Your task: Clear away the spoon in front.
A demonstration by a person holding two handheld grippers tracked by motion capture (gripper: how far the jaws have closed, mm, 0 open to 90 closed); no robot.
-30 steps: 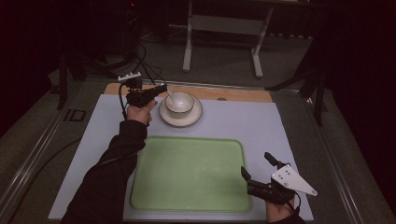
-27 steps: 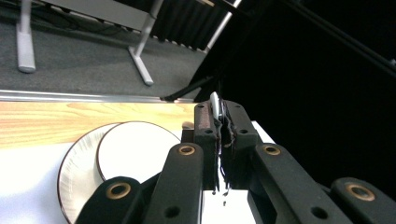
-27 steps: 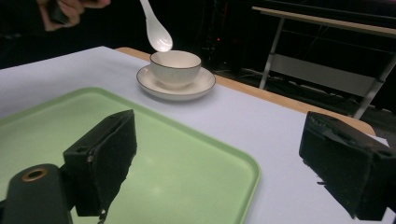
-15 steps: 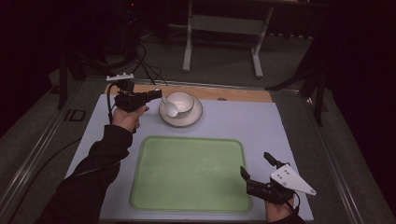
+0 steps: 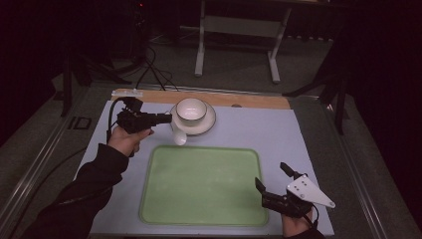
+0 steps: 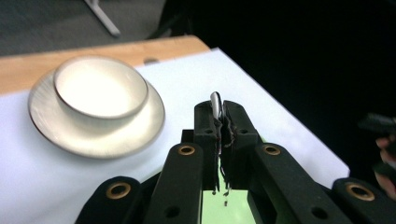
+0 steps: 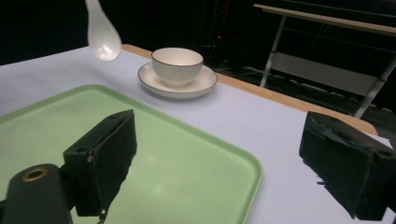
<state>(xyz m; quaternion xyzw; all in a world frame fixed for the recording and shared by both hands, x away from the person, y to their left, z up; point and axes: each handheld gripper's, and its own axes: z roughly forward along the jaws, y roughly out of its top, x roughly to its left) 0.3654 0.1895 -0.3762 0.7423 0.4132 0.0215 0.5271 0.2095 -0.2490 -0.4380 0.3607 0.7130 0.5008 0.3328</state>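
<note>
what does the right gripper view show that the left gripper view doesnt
Right gripper view alone: the white spoon's bowl hanging in the air above the table, and the broad green tray between open jaws. Left gripper view alone: the left gripper clamped on the spoon's thin handle end. Both share the white bowl on its saucer.

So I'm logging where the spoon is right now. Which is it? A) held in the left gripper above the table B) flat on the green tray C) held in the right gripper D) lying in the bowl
A: the left gripper is shut on the spoon, which hangs clear of the bowl and tray.
</note>
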